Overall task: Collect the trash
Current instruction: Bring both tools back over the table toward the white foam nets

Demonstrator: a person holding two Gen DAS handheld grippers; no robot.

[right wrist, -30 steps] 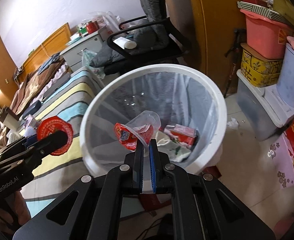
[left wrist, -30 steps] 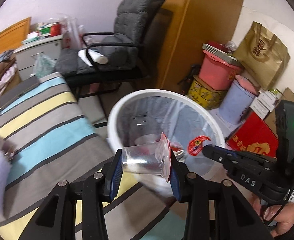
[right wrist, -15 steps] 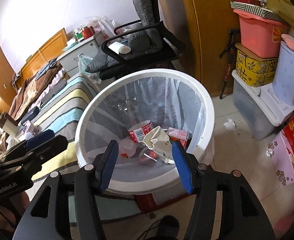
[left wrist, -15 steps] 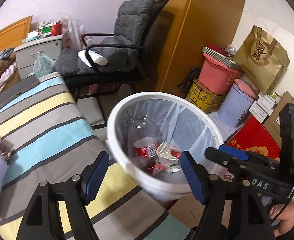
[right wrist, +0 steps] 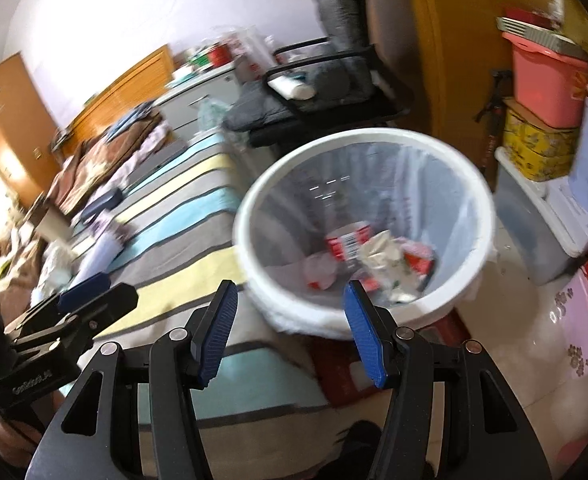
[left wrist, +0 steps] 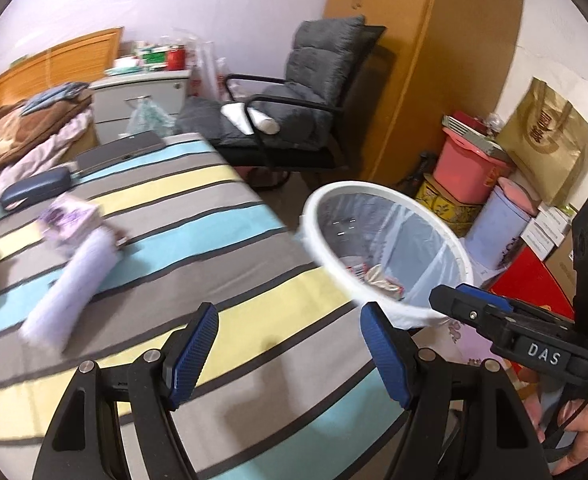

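Both the left gripper (left wrist: 286, 346) and right gripper (right wrist: 290, 330) were spread and empty. Collected trash (right wrist: 378, 256) lay inside the white bin (right wrist: 476, 252). Risk: blurred views could misjudge the bed's remaining items (left wrist: 68, 276).

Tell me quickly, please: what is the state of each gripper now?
Left gripper: open, holding nothing.
Right gripper: open, holding nothing.
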